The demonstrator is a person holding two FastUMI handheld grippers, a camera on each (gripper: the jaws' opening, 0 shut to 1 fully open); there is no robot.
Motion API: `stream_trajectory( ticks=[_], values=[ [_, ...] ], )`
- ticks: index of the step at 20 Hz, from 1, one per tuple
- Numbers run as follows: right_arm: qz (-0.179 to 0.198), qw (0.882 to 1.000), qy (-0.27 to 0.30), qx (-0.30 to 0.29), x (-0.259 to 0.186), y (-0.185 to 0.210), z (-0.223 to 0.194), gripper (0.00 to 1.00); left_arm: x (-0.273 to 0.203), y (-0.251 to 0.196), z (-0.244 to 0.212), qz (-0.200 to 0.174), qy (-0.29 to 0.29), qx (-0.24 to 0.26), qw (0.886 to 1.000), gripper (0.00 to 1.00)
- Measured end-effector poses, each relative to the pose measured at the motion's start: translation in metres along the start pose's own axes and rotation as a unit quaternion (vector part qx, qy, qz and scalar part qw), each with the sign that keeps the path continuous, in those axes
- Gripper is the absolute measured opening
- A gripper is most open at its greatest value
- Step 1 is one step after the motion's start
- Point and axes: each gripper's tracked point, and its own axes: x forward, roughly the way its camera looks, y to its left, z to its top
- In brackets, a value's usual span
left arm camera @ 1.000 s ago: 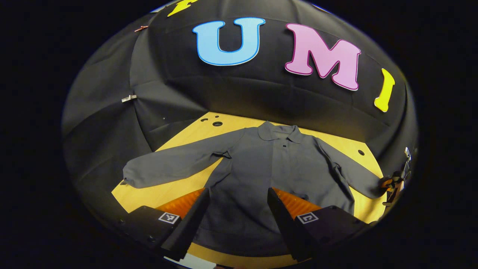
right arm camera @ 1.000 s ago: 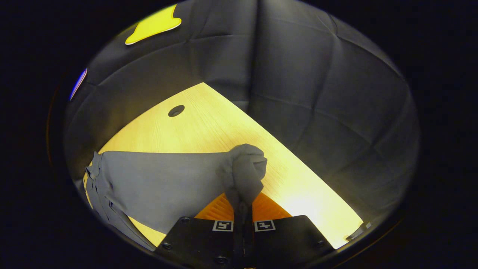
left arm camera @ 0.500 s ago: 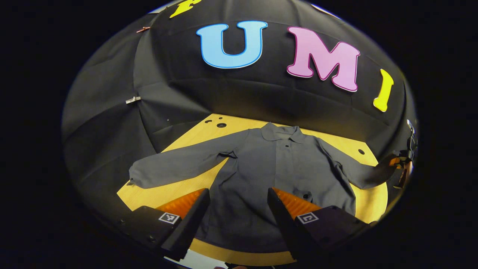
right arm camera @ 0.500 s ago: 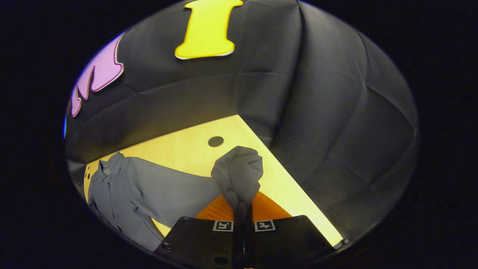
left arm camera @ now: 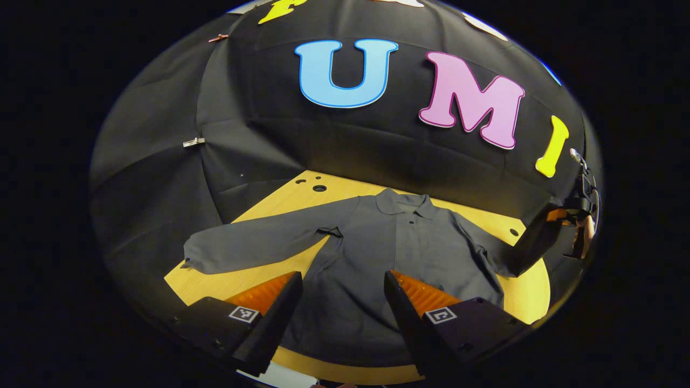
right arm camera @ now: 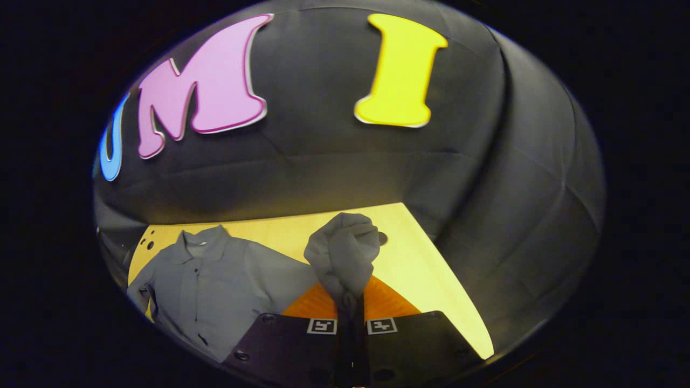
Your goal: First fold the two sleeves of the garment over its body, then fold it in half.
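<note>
Slippage was the main risk: the right gripper point(right arm camera: 351, 310) had its jaws pressed together on the bunched cuff of the right sleeve point(right arm camera: 343, 253), lifted clear of the table point(right arm camera: 420, 269), and such a small pinch of soft cloth could pull free mid-swing and drop the sleeve short of the body. A hard pull might also drag the whole garment point(left arm camera: 377, 253) askew, since nothing pinned it; the left gripper point(left arm camera: 339, 302) hung over the lower hem with jaws apart, and I could not tell whether it touched the cloth. The garment lay flat, collar toward the back wall point(left arm camera: 269, 140), its other sleeve point(left arm camera: 253, 245) stretched out sideways and not yet folded. The table was pale wood with a few round holes point(left arm camera: 319, 188), enclosed by black draped cloth on all visible sides
</note>
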Motion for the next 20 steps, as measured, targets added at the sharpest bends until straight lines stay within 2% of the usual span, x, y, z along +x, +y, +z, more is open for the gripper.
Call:
stream_trajectory(
  ticks=[3,8,10,16,20],
  values=[
    [0.021,0.999,0.004,-0.025,0.003,0.050,0.005,0.06,-0.002,0.004,0.006,-0.003,-0.007,0.002,1.000,0.96],
    [0.082,0.995,0.011,-0.060,0.009,0.155,0.012,0.05,-0.003,0.002,0.020,-0.023,-0.022,0.011,0.999,0.96],
    [0.110,0.991,0.013,-0.074,0.013,0.201,0.013,0.06,-0.003,0.008,0.021,-0.019,-0.026,0.019,0.999,0.96],
    [0.196,0.971,0.023,-0.133,0.014,0.353,-0.011,0.06,0.001,0.023,0.020,-0.012,-0.021,0.007,1.000,0.96],
    [0.238,0.956,0.039,-0.167,0.011,0.419,-0.040,0.06,-0.001,0.047,0.021,0.013,-0.025,-0.004,1.000,0.96]
  ],
)
